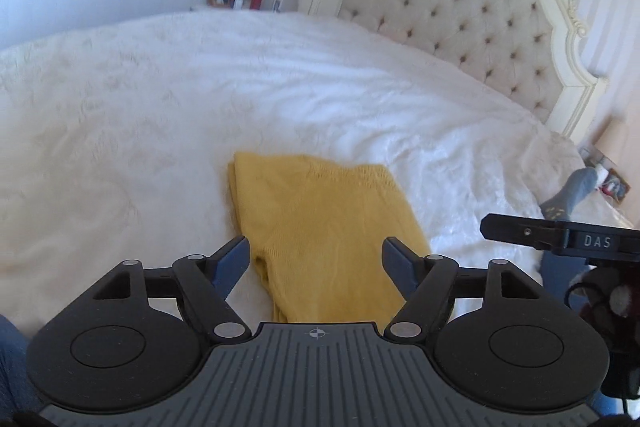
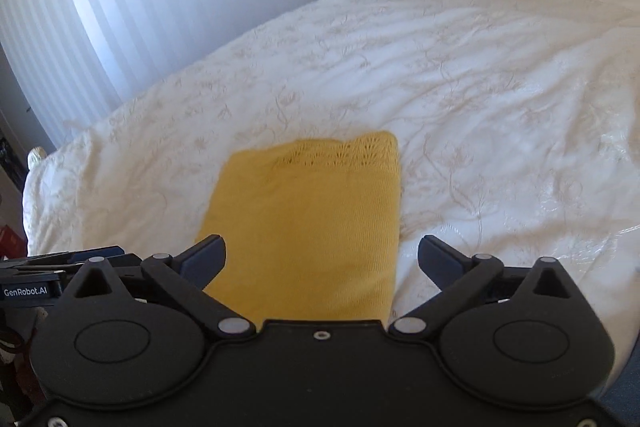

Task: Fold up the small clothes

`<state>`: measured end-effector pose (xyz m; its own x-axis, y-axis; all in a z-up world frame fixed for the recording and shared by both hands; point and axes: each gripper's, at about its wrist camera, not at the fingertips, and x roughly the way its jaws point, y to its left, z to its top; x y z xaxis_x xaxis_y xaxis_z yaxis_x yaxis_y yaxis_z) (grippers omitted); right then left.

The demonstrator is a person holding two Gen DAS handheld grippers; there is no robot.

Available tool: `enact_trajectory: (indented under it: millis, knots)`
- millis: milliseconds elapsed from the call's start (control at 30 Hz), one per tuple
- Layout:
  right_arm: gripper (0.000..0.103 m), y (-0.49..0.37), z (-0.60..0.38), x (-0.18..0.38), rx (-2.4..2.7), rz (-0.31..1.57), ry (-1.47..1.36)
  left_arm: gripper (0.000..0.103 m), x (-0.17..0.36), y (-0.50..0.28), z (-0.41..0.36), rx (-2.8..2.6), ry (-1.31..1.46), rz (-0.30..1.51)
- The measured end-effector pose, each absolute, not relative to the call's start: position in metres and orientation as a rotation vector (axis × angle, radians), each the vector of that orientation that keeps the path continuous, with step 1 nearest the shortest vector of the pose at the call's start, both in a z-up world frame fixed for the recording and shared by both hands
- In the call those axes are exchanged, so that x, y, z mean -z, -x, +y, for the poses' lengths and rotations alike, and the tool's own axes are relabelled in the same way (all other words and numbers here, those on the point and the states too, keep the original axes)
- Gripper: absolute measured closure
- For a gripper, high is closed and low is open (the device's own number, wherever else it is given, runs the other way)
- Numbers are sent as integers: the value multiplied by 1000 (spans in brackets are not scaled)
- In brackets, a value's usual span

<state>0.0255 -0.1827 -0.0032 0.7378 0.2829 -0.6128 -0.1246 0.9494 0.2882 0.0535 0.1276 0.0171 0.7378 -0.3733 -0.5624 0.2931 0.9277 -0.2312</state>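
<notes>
Mustard-yellow knit garment (image 2: pixel 308 227) with lacy openwork edge on white bedspread (image 2: pixel 480 87) faintly embroidered with beige vines

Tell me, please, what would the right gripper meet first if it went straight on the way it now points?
Most likely the folded yellow knit garment on the white bedspread; the open right gripper points at it.

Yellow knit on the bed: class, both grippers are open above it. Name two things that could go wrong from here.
1. The yellow knit lies folded on a soft, rumpled bedspread. Closing the left gripper or right gripper low on it might pinch the bedspread too.
2. Its lacy far edge looks uneven, and one side shows loose layers. A grip on only the top layer could undo the fold.
</notes>
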Motion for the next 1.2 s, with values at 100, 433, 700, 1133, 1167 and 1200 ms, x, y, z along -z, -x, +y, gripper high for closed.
enact_trajectory:
  millis: [100, 433, 700, 1133, 1167, 1200]
  knots:
    - [1, -17, -179, -15, -167, 630, -216, 30, -37, -46, 110, 269, 49, 581]
    - [1, 2, -172, -31, 83, 546, -192, 26, -34, -51, 90, 223, 33, 698]
    - [1, 0, -172, -11, 41, 703, -217, 26, -2, -62, 98, 168, 65, 895]
    - [1, 2, -153, 6, 11, 781, -203, 26, 9, -62, 95, 94, 0, 935]
    - [1, 2, -153, 6, 8, 784, -203, 26, 9, -61, 94, 90, -5, 934]
    - [1, 2, -153, 7, 5, 787, -204, 26, 9, -61, 93, 86, -11, 932]
